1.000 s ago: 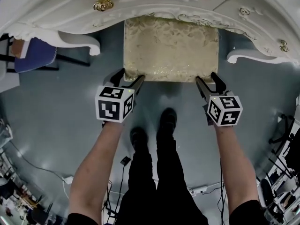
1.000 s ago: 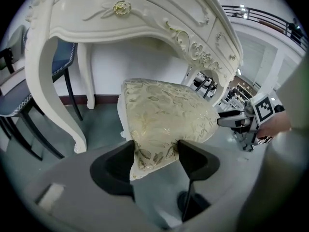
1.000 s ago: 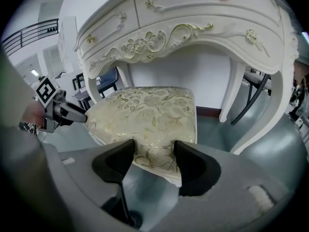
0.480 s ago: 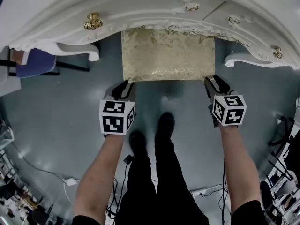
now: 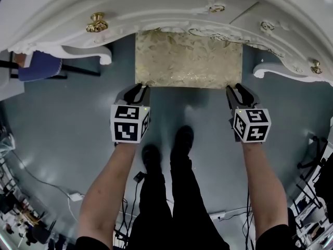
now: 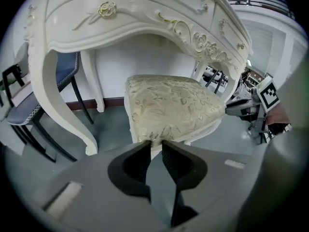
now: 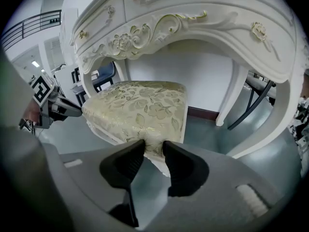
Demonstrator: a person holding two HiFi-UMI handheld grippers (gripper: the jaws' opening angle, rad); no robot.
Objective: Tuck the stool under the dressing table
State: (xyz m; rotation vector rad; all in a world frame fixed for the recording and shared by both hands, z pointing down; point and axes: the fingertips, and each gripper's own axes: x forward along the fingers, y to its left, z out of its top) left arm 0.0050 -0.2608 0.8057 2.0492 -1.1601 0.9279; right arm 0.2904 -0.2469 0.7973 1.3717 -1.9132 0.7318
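The stool (image 5: 187,59), with a gold floral cushion, stands partly under the white dressing table (image 5: 156,9). My left gripper (image 5: 136,90) sits at its near left corner and my right gripper (image 5: 237,90) at its near right corner. Both pairs of jaws have just been closing. In the left gripper view the left gripper (image 6: 153,143) pinches the cushion's corner edge of the stool (image 6: 169,108), with only a narrow gap left. The right gripper view shows the right gripper (image 7: 153,145) pressing its pads on the other corner of the stool (image 7: 140,105).
The table's curved legs (image 5: 86,53) (image 5: 281,69) flank the stool. A dark chair with a blue seat (image 5: 39,65) stands behind the left leg. The person's feet (image 5: 166,150) are just behind the grippers. Cables (image 5: 73,197) lie on the grey floor at the left.
Both grippers' jaws, open around the stool's near corners a second ago, have closed onto them. The hands have shifted only slightly.
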